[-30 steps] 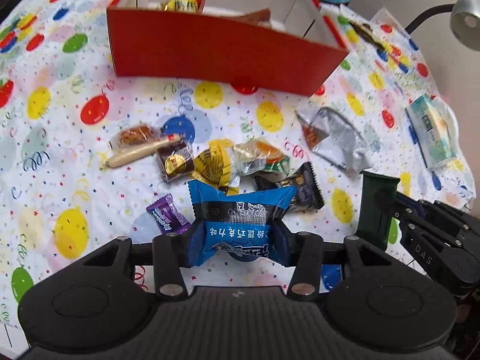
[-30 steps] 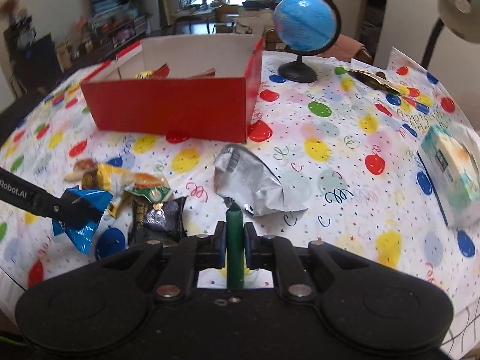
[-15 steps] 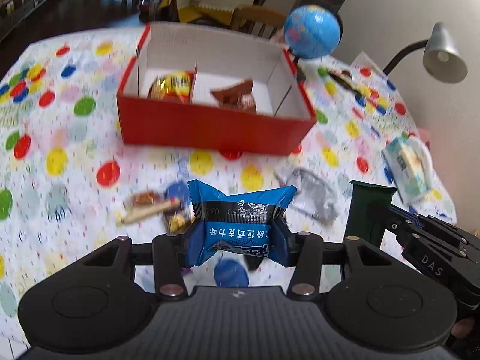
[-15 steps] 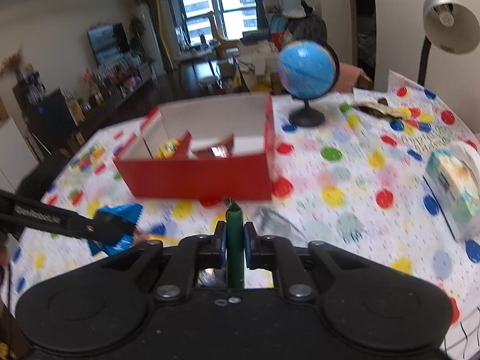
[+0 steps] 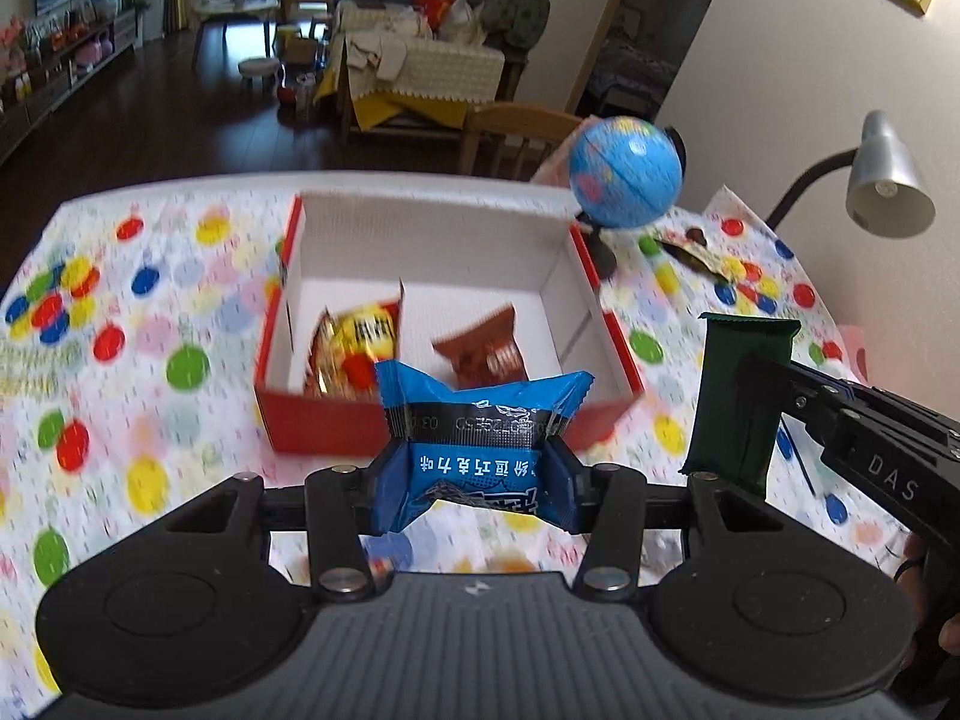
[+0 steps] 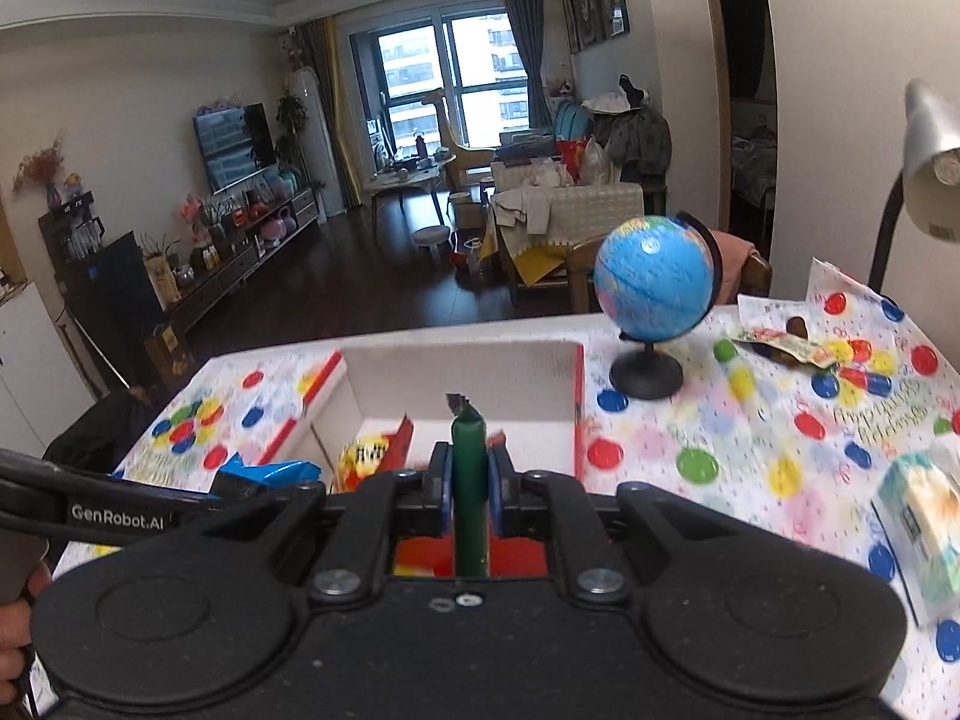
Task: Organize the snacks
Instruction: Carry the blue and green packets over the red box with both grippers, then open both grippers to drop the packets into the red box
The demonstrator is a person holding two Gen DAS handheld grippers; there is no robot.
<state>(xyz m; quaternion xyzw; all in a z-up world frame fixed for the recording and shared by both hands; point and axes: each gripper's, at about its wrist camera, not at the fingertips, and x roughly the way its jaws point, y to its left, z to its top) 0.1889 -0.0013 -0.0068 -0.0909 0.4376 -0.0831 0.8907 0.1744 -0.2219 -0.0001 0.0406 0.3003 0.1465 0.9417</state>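
My left gripper (image 5: 474,474) is shut on a blue snack packet (image 5: 480,426), held in the air just in front of the red box (image 5: 420,426). Inside the box (image 6: 576,420) lie a yellow-orange packet (image 5: 360,339) and a brown packet (image 5: 486,354). My right gripper (image 6: 468,480) is shut on a thin dark green snack bar (image 6: 468,480), held edge-on near the box's front wall. In the left wrist view that green bar (image 5: 738,396) and the right gripper (image 5: 774,414) hang to the right of the box. The blue packet (image 6: 270,471) shows at lower left in the right wrist view.
A blue globe (image 5: 624,174) on a black stand sits behind the box's right corner. A grey desk lamp (image 5: 882,186) leans in from the right. A tissue pack (image 6: 918,516) lies at the right on the spotted tablecloth (image 5: 150,300). A flat wrapper (image 6: 786,348) lies behind the globe.
Both grippers have risen with their snacks and tipped up toward the box; the loose snacks on the cloth have dropped out of view, and the room behind now shows.
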